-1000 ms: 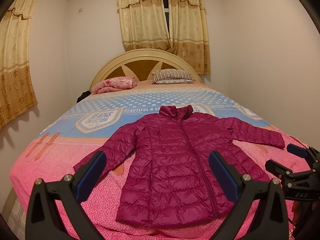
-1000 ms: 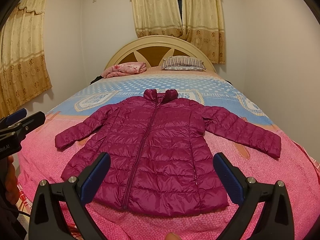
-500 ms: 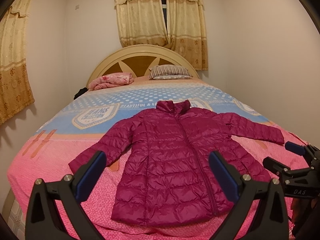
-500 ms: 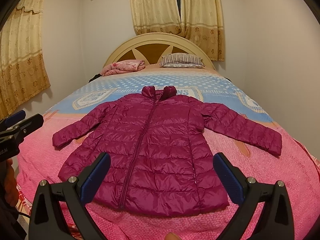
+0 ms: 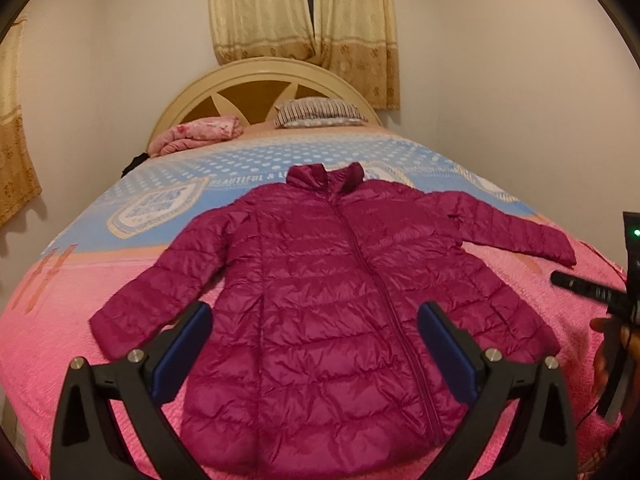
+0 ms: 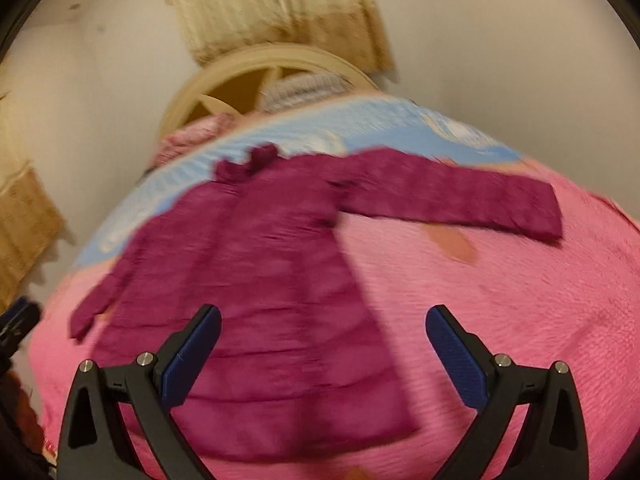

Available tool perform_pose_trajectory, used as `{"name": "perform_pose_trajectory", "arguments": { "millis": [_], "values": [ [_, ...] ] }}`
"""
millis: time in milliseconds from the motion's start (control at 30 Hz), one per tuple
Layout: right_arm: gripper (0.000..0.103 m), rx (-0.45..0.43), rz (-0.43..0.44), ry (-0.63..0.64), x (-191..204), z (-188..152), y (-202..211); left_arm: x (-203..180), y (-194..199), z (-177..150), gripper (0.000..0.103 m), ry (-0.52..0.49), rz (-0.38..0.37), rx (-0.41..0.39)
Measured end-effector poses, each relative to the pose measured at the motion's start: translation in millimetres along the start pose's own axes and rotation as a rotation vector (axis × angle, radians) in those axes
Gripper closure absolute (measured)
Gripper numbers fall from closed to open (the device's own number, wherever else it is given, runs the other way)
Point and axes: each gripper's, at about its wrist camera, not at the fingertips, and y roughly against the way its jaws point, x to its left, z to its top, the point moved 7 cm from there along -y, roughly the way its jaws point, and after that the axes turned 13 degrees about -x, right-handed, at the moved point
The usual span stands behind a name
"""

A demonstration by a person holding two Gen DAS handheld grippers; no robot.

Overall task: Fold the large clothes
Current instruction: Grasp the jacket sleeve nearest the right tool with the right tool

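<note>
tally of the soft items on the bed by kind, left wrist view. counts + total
Magenta puffer jacket: 1
Striped pillow: 1
Folded pink blanket: 1
Total: 3, all lying on the bedspread

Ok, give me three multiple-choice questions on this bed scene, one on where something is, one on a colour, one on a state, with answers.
1. Where does the striped pillow lie?
A. by the headboard
B. on the puffer jacket
C. on the floor

2. What colour is the puffer jacket?
A. navy
B. magenta
C. grey

3. How is the left hand-held gripper?
A. shut on a sleeve
B. shut, holding nothing
C. open, holding nothing

Answers: 1 A, the pillow sits at the far end of the bed against the headboard. 2 B, the quilted fabric is deep magenta in both views. 3 C, its blue pads stand wide apart above the jacket, with nothing between them.
</note>
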Motion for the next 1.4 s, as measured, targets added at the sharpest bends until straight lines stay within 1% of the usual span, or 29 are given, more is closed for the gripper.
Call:
{"name": "perform_pose_trajectory", "arguments": {
  "millis": [33, 67, 100, 200, 300, 400, 467, 567, 600, 633, 667, 700, 733, 767, 800, 833, 933, 1033, 1100, 1233, 1267, 1333, 1400],
  "values": [
    [0.001, 0.007, -0.034, -0.038, -19.5, 1.6, -7.0, -2.7, -6.0, -1.3, 0.000, -0.004, -0.005, 0.006],
    [0.001, 0.009, -0.068, -0.100, -47.7, 4.3, -15.9, -4.4, -10.8, -2.3, 0.000, -0.009, -0.009, 0.010],
    [0.001, 0.012, -0.086, -0.137, -65.4, 6.7, -21.2, -7.1, -15.9, -3.5, 0.000, -0.018, -0.012, 0.014],
    [0.001, 0.000, -0.185, -0.212, -123.8, 20.7, -35.6, -15.8, -32.4, -7.7, 0.000, -0.051, -0.017, 0.031],
    [0.001, -0.009, -0.246, -0.267, -169.2, 37.3, -49.7, -23.8, -50.2, -13.4, 0.000, -0.072, -0.025, 0.056],
    [0.001, -0.008, -0.280, -0.321, -203.5, 51.5, -66.2, -27.7, -61.6, -18.6, 0.000, -0.081, -0.029, 0.077],
    [0.001, -0.014, -0.288, -0.339, -217.1, 57.6, -74.4, -29.3, -69.5, -22.8, 0.000, -0.087, -0.028, 0.089],
    [0.001, 0.013, -0.271, -0.351, -227.4, 64.0, -96.1, -29.2, -77.1, -27.9, 0.000, -0.086, -0.031, 0.109],
    [0.003, 0.019, -0.265, -0.360, -227.6, 64.0, -102.0, -29.4, -78.6, -29.3, 0.000, -0.087, -0.031, 0.113],
    [0.012, 0.022, -0.252, -0.365, -226.1, 62.6, -103.5, -27.8, -79.9, -30.4, 0.000, -0.088, -0.030, 0.114],
    [0.026, 0.034, -0.223, -0.365, -224.2, 62.0, -109.8, -26.7, -81.2, -31.0, 0.000, -0.089, -0.028, 0.113],
    [0.032, 0.039, -0.231, -0.335, -223.3, 63.6, -113.1, -25.7, -81.5, -31.5, 0.000, -0.089, -0.024, 0.112],
    [0.050, 0.036, -0.232, -0.324, -223.0, 65.2, -118.0, -24.5, -82.9, -31.5, 0.000, -0.090, -0.021, 0.111],
    [0.072, 0.043, -0.208, -0.328, -222.2, 66.4, -119.7, -22.7, -83.3, -31.8, 0.000, -0.089, -0.019, 0.110],
    [0.074, 0.042, -0.179, -0.354, -223.3, 69.0, -119.8, -21.2, -83.3, -32.5, 0.000, -0.086, -0.017, 0.108],
    [0.077, 0.032, -0.178, -0.362, -224.4, 71.8, -118.8, -19.3, -83.7, -33.4, 0.000, -0.083, -0.017, 0.109],
    [0.084, -0.009, -0.176, -0.328, -222.6, 89.4, -112.4, -14.3, -83.0, -35.3, 0.000, -0.071, -0.017, 0.111],
    [0.086, -0.064, -0.169, -0.279, -210.6, 117.0, -96.9, -10.3, -80.8, -36.3, 0.000, -0.065, -0.015, 0.107],
    [0.087, -0.106, -0.156, -0.229, -195.7, 141.9, -85.0, -8.4, -79.1, -35.3, 0.000, -0.060, -0.016, 0.101],
    [0.087, -0.174, -0.120, -0.131, -157.8, 184.5, -68.7, -3.7, -75.6, -33.9, 0.000, -0.042, -0.017, 0.091],
    [0.087, -0.196, -0.102, -0.101, -141.7, 198.4, -62.8, -2.4, -75.0, -33.9, 0.000, -0.038, -0.019, 0.090],
    [0.088, -0.224, -0.071, -0.061, -116.3, 215.8, -55.1, 0.4, -73.7, -34.0, 0.000, -0.034, -0.018, 0.087],
    [0.088, -0.255, -0.027, -0.004, -79.1, 237.4, -46.4, 3.0, -72.7, -34.6, 0.000, -0.029, -0.016, 0.085]
  ]
}}
